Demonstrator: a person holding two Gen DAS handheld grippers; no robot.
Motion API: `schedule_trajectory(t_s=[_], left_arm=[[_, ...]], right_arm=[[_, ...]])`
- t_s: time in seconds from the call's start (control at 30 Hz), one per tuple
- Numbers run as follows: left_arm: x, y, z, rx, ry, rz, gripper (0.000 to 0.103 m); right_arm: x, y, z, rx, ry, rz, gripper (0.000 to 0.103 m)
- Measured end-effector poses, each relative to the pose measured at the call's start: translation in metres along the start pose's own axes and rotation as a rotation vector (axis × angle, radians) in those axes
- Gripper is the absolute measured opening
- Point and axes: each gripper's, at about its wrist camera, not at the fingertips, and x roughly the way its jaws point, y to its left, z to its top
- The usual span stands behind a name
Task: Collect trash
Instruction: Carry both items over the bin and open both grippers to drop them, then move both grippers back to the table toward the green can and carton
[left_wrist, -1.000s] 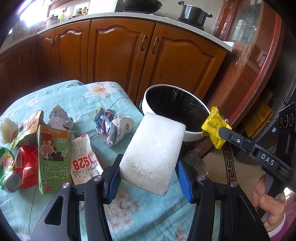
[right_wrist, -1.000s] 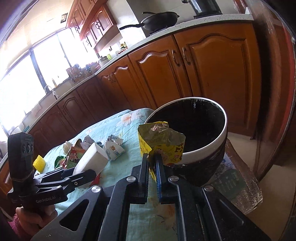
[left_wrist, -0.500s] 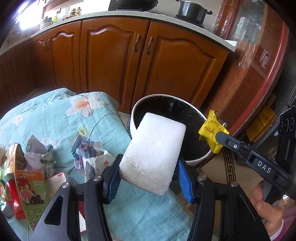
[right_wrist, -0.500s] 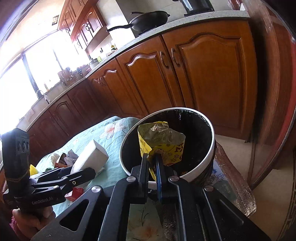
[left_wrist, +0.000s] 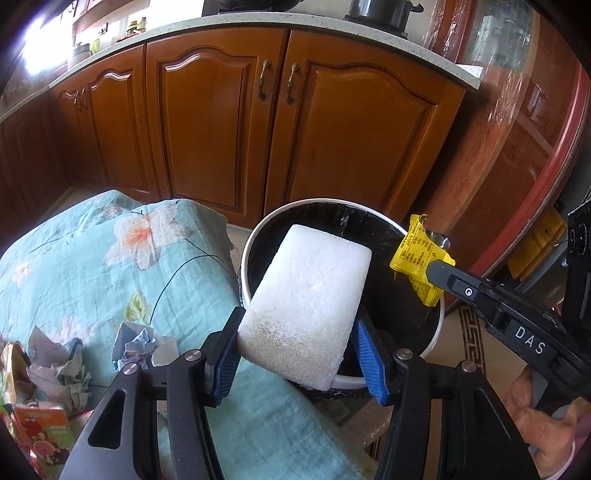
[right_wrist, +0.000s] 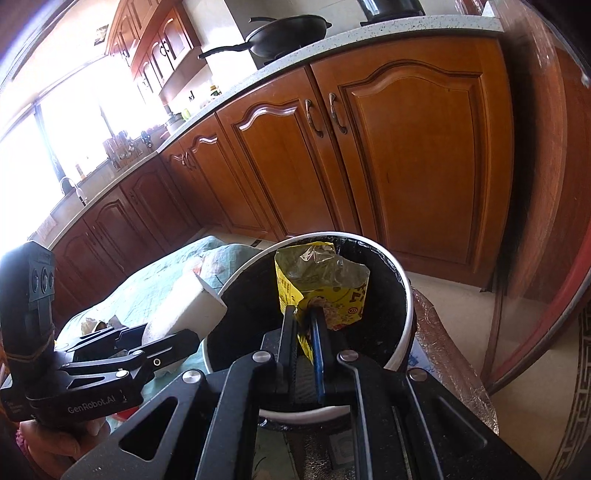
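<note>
Biggest thing in view is the run of brown wooden cabinets under a speckled countertop, with a black wok sitting on top. Below that there's the table with the teal flowered cloth, and right off its end stands the white-rimmed trash bin with a black liner.

The left gripper has its blue pads clamped on both sides of a white foam block – the block's far end hangs over the bin's near rim. The right gripper is squeezed nearly together, pinching a crumpled yellow snack wrapper right above the bin's mouth.

More crumpled wrappers lie on the cloth at the lower left, well away from the bin.
</note>
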Motion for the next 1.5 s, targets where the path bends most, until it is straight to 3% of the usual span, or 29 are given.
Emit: schedule_trajectory(t_s=[0.4,0.5,0.57,0.73,0.77,0.93,1.0,1.23,1.5], left_arm=[[0.029,-0.009,0.008,0.023,0.033,0.022,0.058],[0.032,-0.007,0.010,0.014,0.045,0.006,0.062],[0.032,-0.007,0.011,0.008,0.049,0.001,0.072],[0.020,-0.002,0.009,0.001,0.018,0.001,0.080],[0.014,0.001,0.006,-0.004,0.007,-0.002,0.080],[-0.015,0.016,-0.019,-0.047,-0.038,-0.015,0.080],[-0.030,0.023,-0.032,-0.066,-0.062,-0.009,0.080],[-0.084,0.050,-0.085,-0.117,-0.122,0.023,0.080],[-0.134,0.091,-0.135,-0.226,-0.141,0.064,0.080]], right_arm=[[0.018,-0.015,0.007,0.015,0.029,-0.020,0.011],[0.020,-0.019,0.008,0.026,0.037,-0.012,0.012],[0.021,-0.021,0.009,0.037,0.042,-0.015,0.014],[0.011,-0.021,0.006,0.062,0.010,-0.013,0.043],[0.007,-0.019,0.006,0.065,0.003,-0.010,0.046],[-0.014,-0.004,-0.005,0.073,-0.049,0.018,0.083],[-0.022,0.006,-0.012,0.069,-0.065,0.034,0.091],[-0.036,0.052,-0.042,0.016,-0.060,0.094,0.095],[-0.034,0.097,-0.077,-0.021,0.008,0.167,0.095]])
